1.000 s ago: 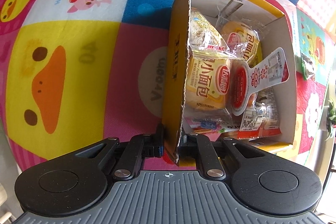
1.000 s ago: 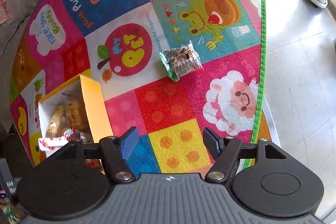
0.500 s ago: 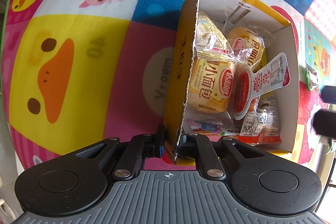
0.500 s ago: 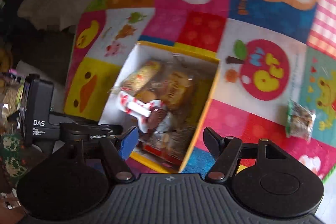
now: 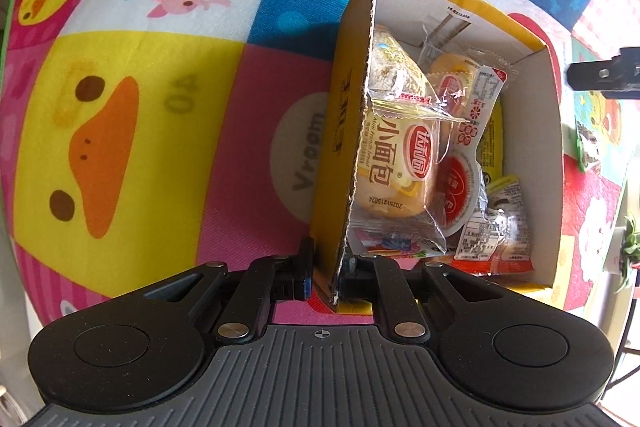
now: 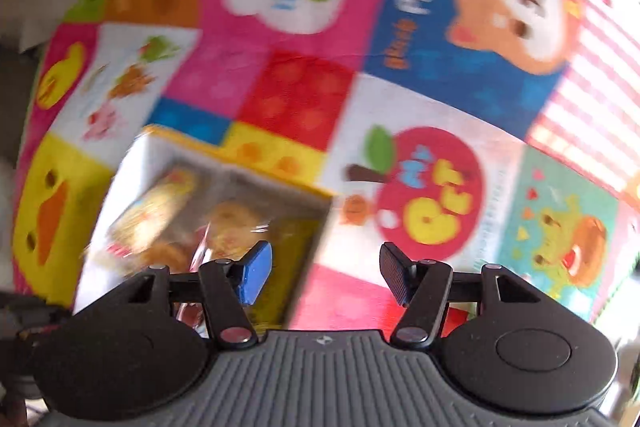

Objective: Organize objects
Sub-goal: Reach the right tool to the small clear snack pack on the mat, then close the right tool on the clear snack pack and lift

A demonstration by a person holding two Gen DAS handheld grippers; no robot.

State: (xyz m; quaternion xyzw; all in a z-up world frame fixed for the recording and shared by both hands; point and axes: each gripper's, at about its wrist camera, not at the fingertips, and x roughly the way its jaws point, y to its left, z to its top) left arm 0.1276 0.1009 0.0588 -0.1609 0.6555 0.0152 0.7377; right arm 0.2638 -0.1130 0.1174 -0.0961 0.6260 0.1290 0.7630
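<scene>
My left gripper (image 5: 326,277) is shut on the near left wall of an open yellow cardboard box (image 5: 348,131). The box holds several wrapped snacks, among them a mini bread pack (image 5: 396,171) and a red-lidded jelly cup (image 5: 460,193). My right gripper (image 6: 326,273) is open and empty, hovering over the box's right wall (image 6: 308,251); this view is blurred. Its finger (image 5: 600,75) shows at the right edge of the left wrist view. A small green-edged snack packet (image 5: 586,147) lies on the mat to the right of the box.
Everything sits on a colourful cartoon play mat (image 5: 140,107) with duck, pig and puppy squares. A small potted plant (image 5: 630,247) stands past the mat's right edge. Grey floor shows beyond the mat's far left (image 6: 24,27).
My right gripper has swung left from the snack packet and come down close over the box, jaws still open. My left gripper keeps its hold on the box wall, which barely moved.
</scene>
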